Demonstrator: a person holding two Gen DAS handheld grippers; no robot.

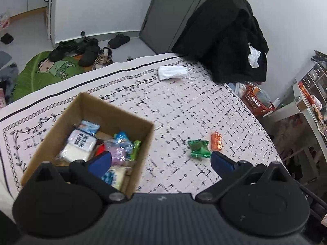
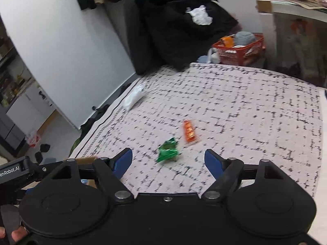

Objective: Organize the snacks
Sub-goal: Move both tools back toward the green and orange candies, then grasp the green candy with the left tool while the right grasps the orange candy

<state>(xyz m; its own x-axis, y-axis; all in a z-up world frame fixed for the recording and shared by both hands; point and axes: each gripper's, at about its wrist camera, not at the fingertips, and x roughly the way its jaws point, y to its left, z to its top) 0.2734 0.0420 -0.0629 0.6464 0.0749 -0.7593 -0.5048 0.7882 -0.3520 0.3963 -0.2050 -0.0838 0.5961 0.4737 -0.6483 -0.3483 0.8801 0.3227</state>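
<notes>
Both grippers, left [image 1: 161, 159] and right [image 2: 168, 162], gape empty above green packet [image 2: 167, 150]; orange packet [image 2: 189, 132], somewhat blurred, lies just beyond.

Even, soft indoor light without harsh shadows; motion blur smears both views, and fisheye bends the edges.

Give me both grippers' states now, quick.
Left gripper: open, holding nothing.
Right gripper: open, holding nothing.
</notes>
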